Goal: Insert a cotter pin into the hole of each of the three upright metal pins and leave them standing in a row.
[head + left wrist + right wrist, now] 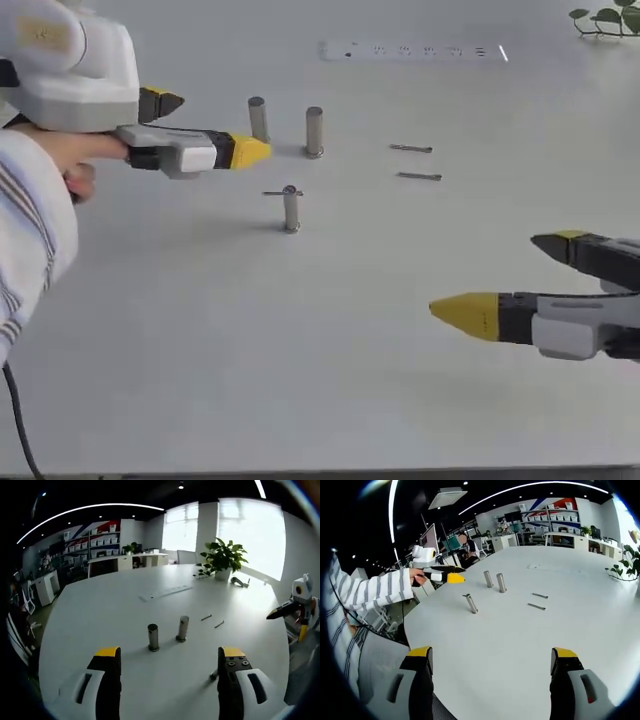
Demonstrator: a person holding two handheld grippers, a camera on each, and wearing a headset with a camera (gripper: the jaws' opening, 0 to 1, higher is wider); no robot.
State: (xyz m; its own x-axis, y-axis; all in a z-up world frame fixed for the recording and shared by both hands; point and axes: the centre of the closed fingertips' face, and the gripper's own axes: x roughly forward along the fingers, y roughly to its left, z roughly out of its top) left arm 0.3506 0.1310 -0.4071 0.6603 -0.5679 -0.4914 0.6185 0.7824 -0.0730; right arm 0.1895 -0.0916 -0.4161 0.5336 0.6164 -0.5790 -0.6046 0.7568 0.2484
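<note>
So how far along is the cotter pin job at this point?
One of three done: the front pin carries a cotter pin. Nothing in hand; left gripper and right gripper are open and empty. Left: the two back pins are bare, and two loose cotter pins lie on the table.

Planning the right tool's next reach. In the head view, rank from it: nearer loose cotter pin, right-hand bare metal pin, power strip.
1. Nearer loose cotter pin, lying beyond the right tool.
2. Bare metal pin, upright, farther left.
3. Power strip, far back.
</note>
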